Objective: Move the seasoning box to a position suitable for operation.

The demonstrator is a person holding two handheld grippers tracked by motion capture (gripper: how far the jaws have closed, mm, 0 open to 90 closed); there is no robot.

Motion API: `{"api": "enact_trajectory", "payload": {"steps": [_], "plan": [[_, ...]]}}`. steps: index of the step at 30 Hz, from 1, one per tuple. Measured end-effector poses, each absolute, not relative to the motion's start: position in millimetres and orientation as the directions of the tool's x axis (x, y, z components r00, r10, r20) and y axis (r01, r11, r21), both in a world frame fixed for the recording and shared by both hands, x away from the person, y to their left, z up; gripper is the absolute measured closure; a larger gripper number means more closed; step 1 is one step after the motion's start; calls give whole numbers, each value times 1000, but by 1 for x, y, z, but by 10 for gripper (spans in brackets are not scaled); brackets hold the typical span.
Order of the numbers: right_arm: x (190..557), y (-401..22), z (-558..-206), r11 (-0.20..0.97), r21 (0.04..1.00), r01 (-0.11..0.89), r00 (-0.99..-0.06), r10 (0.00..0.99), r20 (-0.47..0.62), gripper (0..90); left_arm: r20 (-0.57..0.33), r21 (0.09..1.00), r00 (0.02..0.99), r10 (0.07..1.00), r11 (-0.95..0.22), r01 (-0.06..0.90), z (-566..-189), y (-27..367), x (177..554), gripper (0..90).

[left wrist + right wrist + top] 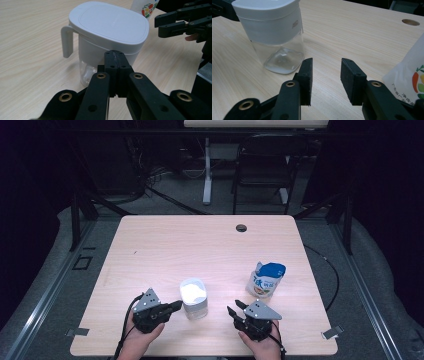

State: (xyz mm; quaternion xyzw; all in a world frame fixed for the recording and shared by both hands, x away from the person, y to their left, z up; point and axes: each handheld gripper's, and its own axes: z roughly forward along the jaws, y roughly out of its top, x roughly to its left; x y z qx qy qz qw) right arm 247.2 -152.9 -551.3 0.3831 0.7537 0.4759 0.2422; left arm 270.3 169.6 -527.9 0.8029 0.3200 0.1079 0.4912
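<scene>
A clear jar with a white lid (193, 297) (107, 30) (270, 32) stands near the table's front middle, empty as far as I can see. A white and blue pouch (265, 279) (409, 75) stands to its right. My left gripper (176, 307) (114, 55) sits just left of the jar, shut with nothing between its jaws. My right gripper (234, 309) (326, 72) rests right of the jar and in front of the pouch, open and empty; it also appears in the left gripper view (172, 23).
The wooden table (165, 245) has a cable hole (241, 227) near its far edge. A black chair (264, 165) and a desk leg (207, 170) stand beyond the table. Both hands rest at the front edge.
</scene>
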Motion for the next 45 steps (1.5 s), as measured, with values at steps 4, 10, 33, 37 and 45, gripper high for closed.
{"api": "enact_trajectory", "payload": {"steps": [4,10,33,37,45], "plan": [[245,-155,-552,250,901,354,-582,813,2,607,-149,861,785,601,-311,402,-529,162,270,900],[241,-161,-554,248,901,357,-571,821,0,600,-156,862,789,594,-309,403,-529,156,270,893],[221,-188,-557,194,913,359,-528,849,27,561,-78,836,708,702,-340,430,-542,172,328,647],[220,-192,-559,184,912,368,-517,855,36,557,-60,837,712,700,-353,418,-546,168,337,628],[217,-198,-560,163,914,372,-503,863,51,551,-79,825,716,694,-358,438,-555,163,346,624]]}}
